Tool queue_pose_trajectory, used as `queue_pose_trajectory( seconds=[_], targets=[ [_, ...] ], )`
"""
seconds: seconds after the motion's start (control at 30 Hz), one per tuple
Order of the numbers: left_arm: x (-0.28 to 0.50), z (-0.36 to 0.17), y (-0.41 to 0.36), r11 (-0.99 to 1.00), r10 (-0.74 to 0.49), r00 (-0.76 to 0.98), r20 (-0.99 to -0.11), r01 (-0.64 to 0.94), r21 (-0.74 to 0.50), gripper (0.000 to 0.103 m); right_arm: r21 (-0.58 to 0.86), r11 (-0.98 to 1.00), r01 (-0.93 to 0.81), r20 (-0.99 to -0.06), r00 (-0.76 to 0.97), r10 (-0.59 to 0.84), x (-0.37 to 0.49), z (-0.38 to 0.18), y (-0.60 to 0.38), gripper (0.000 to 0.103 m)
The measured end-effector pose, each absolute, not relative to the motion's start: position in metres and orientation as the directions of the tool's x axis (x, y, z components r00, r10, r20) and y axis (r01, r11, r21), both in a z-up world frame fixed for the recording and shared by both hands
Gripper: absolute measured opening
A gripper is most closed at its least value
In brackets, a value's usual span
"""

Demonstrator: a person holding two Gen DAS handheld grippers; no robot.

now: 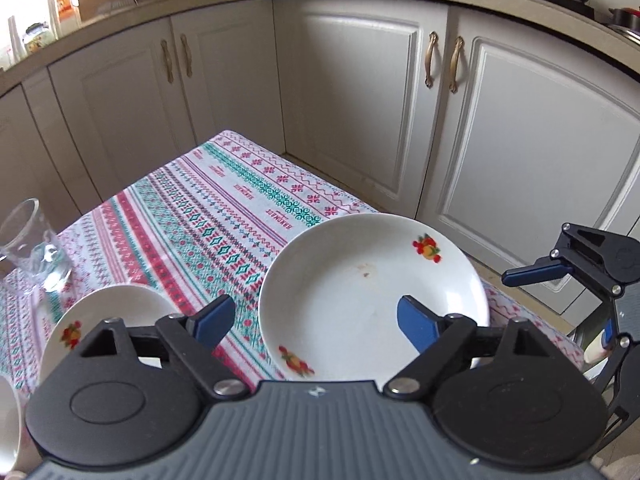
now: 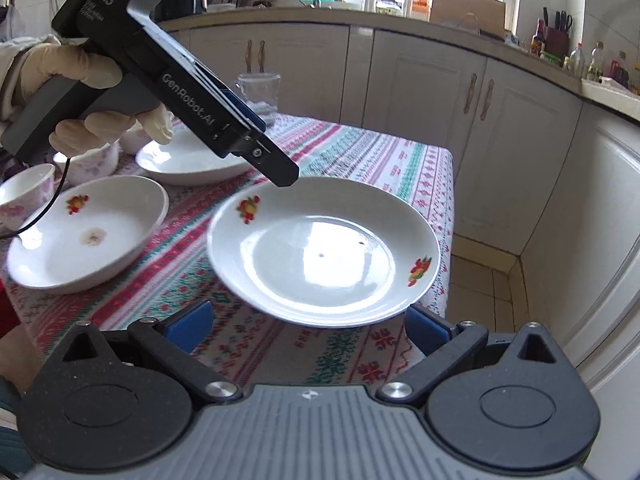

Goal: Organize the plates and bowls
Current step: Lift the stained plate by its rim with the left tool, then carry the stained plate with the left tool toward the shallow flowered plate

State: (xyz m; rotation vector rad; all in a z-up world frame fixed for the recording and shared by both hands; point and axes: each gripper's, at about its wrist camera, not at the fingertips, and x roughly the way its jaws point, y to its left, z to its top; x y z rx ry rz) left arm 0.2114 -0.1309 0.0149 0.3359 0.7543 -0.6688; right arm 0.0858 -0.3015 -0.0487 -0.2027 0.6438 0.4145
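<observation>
so on the table (image 2: pixel 360 148) there's a plate (image 2: pixel 324 252) near the right edge, closest to the right gripper (image 2: pixel 308 320), which sits just in front of it. left of it is a second plate (image 2: pixel 88 232), and behind that a third one (image 2: pixel 188 160). cups (image 2: pixel 28 192) sit at the far left, a glass (image 2: pixel 260 92) stands at the back. left gripper (image 2: pixel 280 176) hangs over the first plate's far rim. cabinets (image 2: pixel 420 80) run behind and to the right of the table
</observation>
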Motion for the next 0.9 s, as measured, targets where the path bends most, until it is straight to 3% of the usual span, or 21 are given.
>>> queue_pose_trajectory(
  seconds=[0.37,0.9],
  targets=[
    [0.121,-0.001,-0.080,0.834,-0.381,0.574,-0.725,0.552,-0.001,0.092,0.005,0.855,-0.518,-0.567,0.703,0.429,0.041,-0.052,-0.267,0.103],
    [0.069,-0.009,-0.013,0.867,-0.305,0.602,-0.738,0.497,0.046,0.092,-0.006,0.793,-0.609,-0.622,0.623,0.474,0.040,-0.070,-0.200,0.103]
  ],
)
